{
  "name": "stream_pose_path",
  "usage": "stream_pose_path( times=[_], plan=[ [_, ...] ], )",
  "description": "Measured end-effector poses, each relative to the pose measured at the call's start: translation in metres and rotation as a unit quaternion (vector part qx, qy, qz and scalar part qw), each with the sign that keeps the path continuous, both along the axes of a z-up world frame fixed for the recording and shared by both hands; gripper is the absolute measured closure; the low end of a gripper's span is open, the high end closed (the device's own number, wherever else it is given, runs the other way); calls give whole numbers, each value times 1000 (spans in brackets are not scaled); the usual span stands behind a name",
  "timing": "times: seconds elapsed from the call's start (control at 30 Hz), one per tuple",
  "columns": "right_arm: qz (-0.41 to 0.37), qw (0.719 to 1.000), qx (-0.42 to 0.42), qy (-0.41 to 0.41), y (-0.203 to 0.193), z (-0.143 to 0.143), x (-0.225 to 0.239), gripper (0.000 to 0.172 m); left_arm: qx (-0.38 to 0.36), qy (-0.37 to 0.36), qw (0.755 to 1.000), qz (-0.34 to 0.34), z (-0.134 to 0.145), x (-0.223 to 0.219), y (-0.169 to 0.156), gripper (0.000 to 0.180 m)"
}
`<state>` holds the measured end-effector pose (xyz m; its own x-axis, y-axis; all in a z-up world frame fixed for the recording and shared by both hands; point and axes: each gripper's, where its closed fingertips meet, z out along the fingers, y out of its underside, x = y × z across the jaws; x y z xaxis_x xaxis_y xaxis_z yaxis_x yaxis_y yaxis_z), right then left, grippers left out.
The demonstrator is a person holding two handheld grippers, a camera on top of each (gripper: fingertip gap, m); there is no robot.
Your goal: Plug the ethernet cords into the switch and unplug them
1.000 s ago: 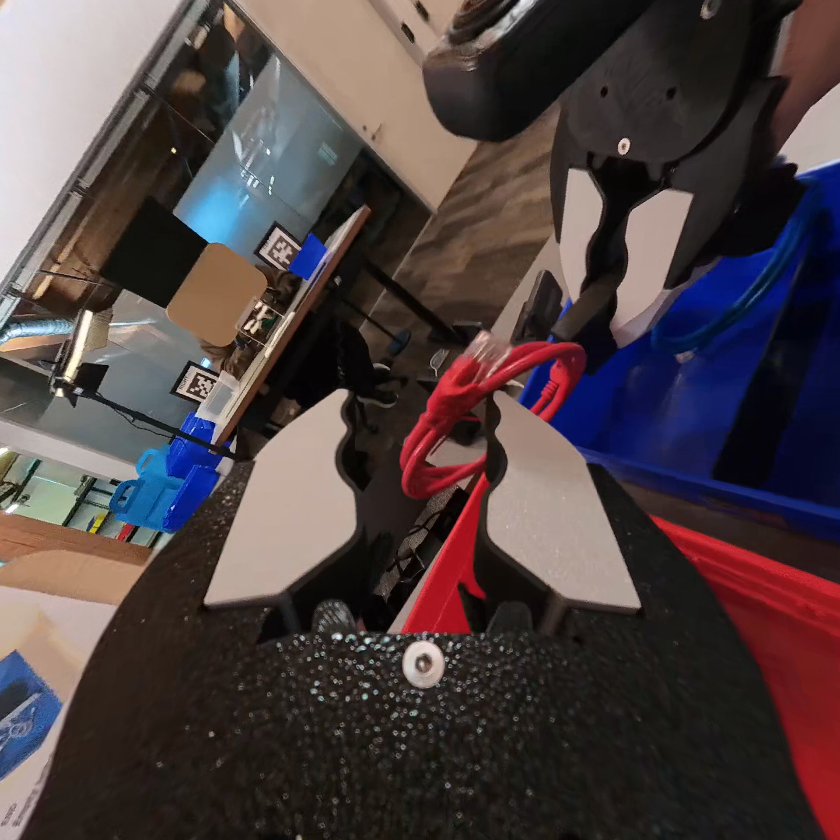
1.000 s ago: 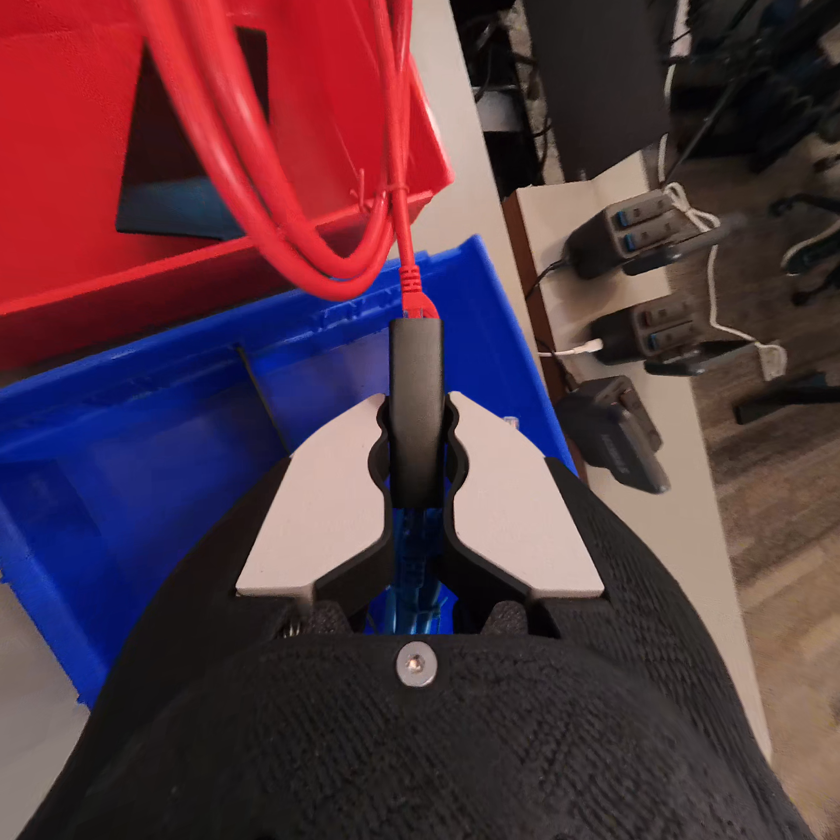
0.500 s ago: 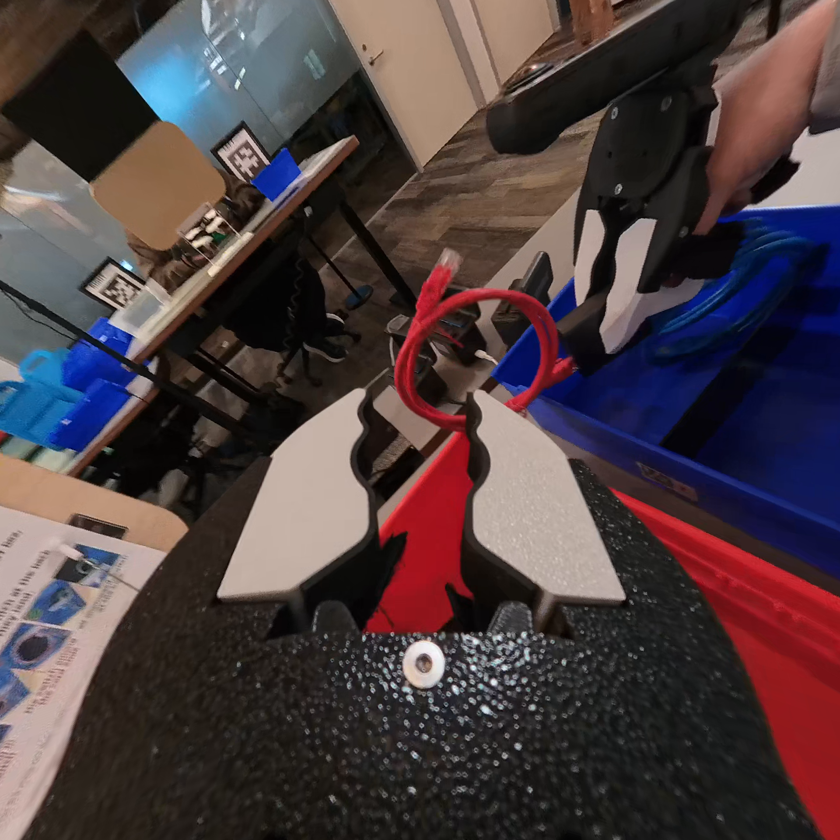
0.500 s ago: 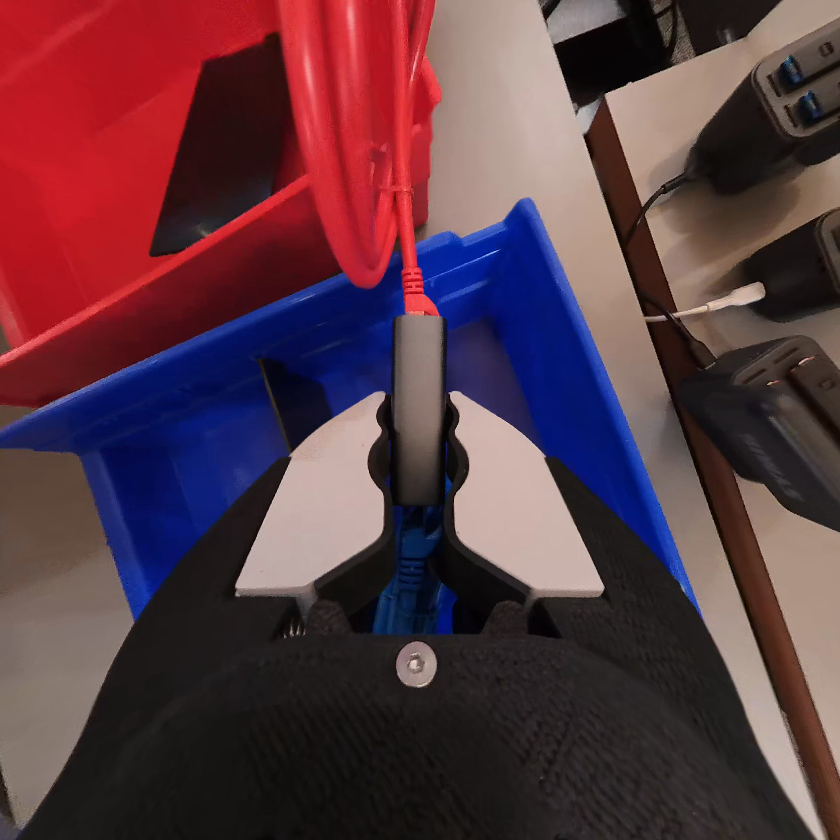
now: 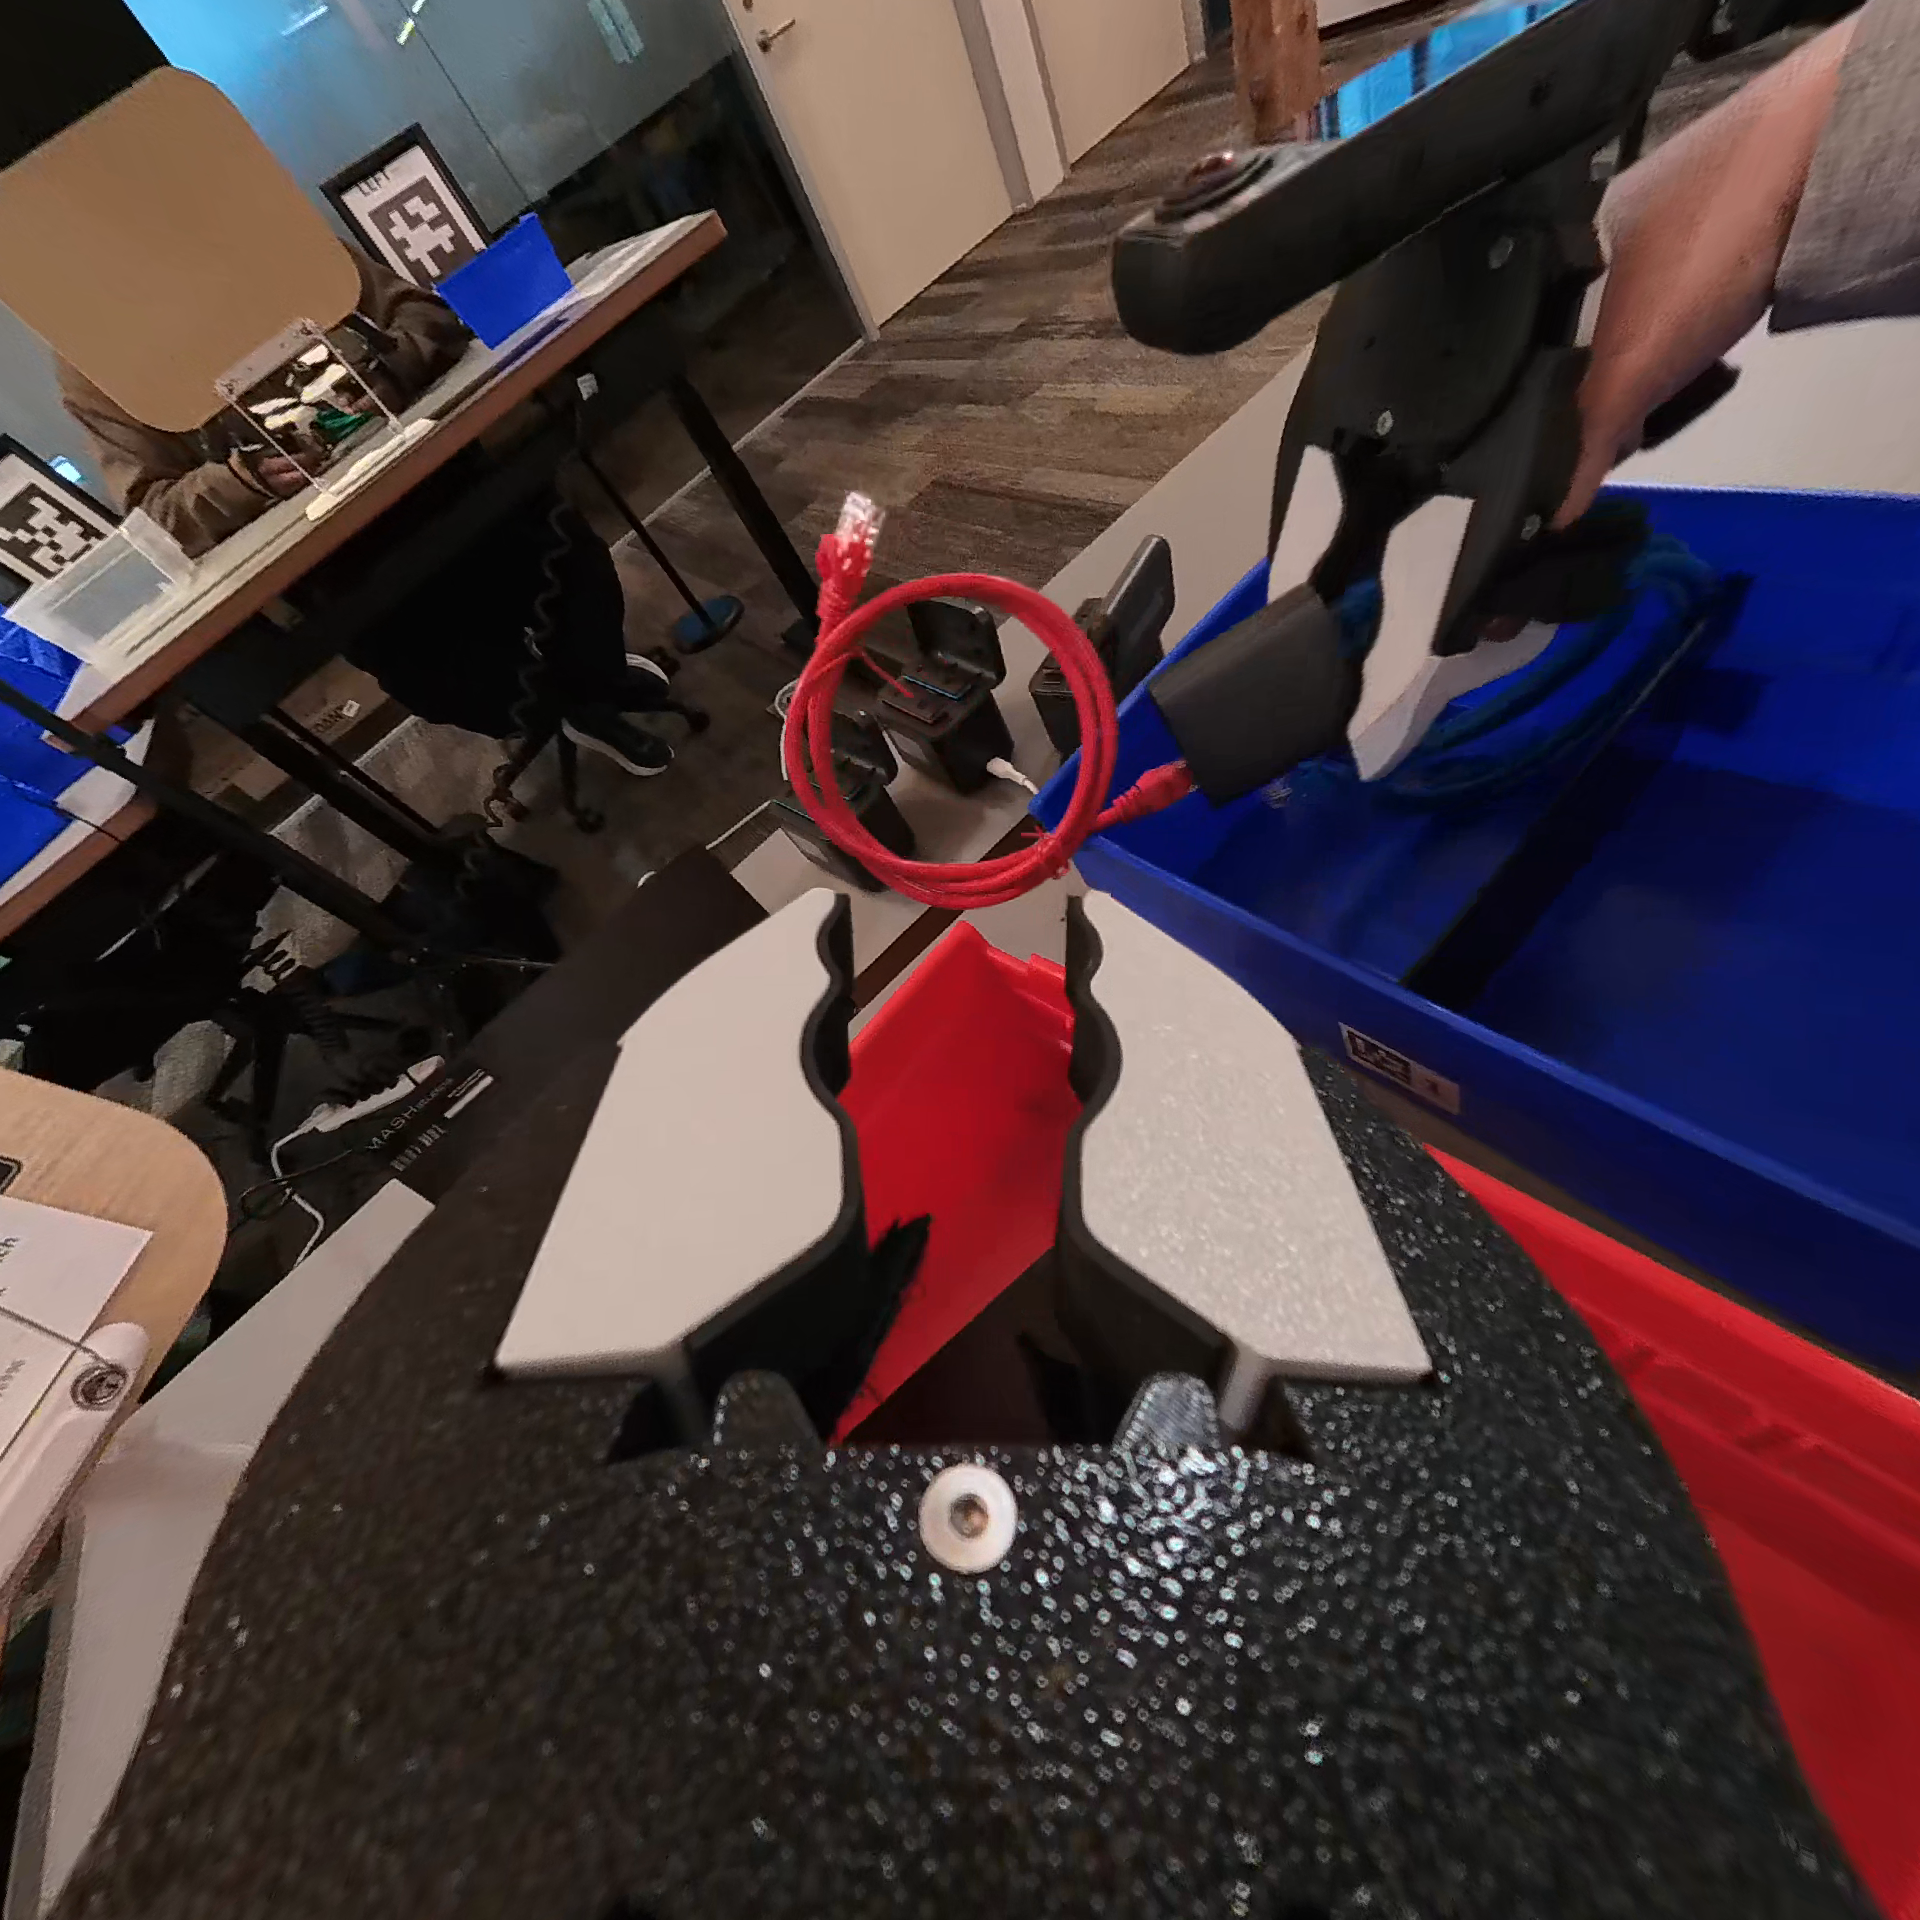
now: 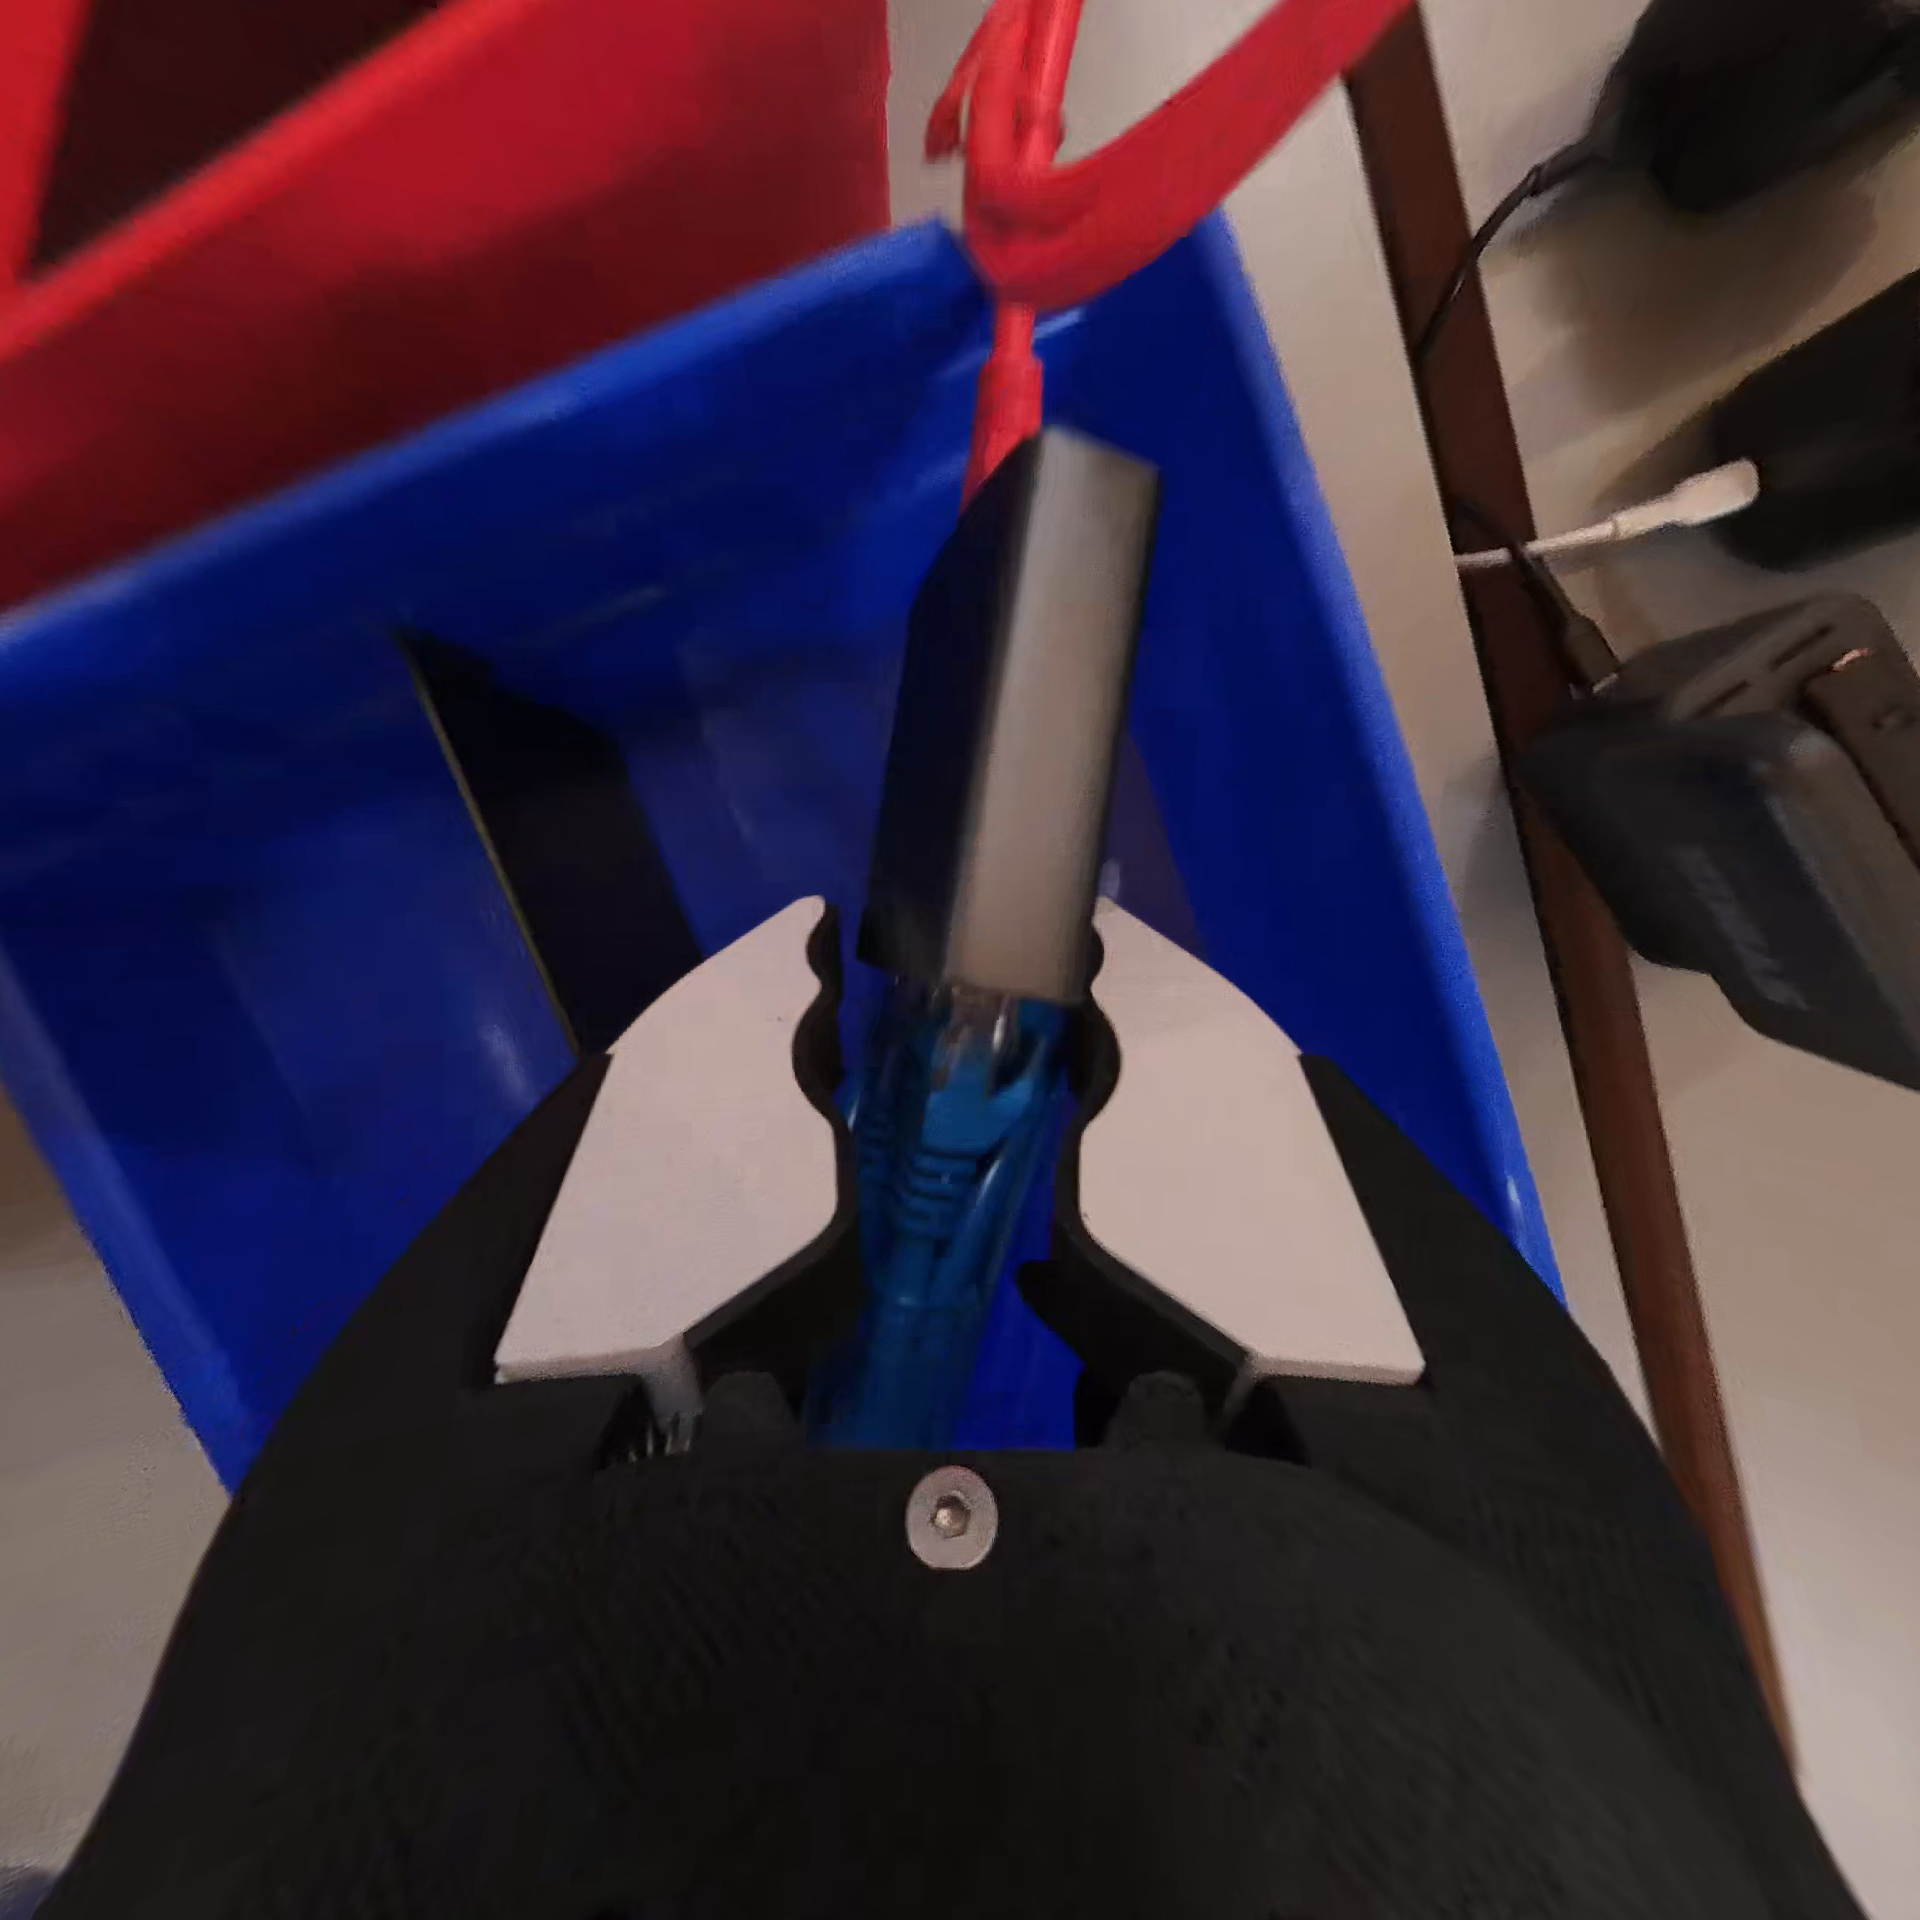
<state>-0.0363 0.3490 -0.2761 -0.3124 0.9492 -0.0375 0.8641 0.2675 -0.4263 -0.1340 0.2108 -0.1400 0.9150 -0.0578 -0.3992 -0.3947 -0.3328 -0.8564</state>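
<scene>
In the right wrist view my right gripper (image 6: pixel 961 920) is open over the blue bin (image 6: pixel 312 831). The black switch (image 6: pixel 1018 707) stands tilted and blurred between its fingertips, with a gap at the left pad. A blue cord (image 6: pixel 935 1143) is plugged into the switch's near end and a red cord (image 6: pixel 1013 343) into its far end. In the left wrist view my left gripper (image 5: pixel 956 914) is open and empty above the red bin (image 5: pixel 966 1060). The coiled red cord (image 5: pixel 964 891) hangs just beyond its fingertips from the switch (image 5: pixel 1247 696) at the right gripper (image 5: pixel 1330 675).
Black chargers (image 5: pixel 945 675) sit on a lower table beyond the bins, also in the right wrist view (image 6: pixel 1714 831). A person sits at a desk (image 5: pixel 582 312) at the far left. A paper sheet (image 5: pixel 52 1299) lies at the left edge. About 20 cm separates my left fingertips from my right.
The right jaws opened off the switch, which tilted and slid forward in them. The left jaws narrowed a second ago and drew back; the red coil now hangs beyond their tips.
</scene>
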Motion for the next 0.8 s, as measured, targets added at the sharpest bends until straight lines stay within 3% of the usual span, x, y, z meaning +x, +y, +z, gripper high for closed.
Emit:
stream_pose_path(
  times=[0.2, 0.3, 0.47, 0.8],
  plan=[
    [15, 999, 50, -2, 4, 18, 19, 133, -1, -17, 1000, -13, -6, 4, -1, 141],
    [18, 996, 80, -41, 7, 13, 31, 136, -3, -21, 1000, -14, -9, 4, -1, 141],
    [30, 994, 93, -56, 7, 26, 36, 127, -11, -30, 999, -17, -15, 5, 0, 141],
    [-43, 996, 21, 69, 11, 91, -40, 107, 1, -56, 998, -28, -21, 8, -13, 141]
  ],
)
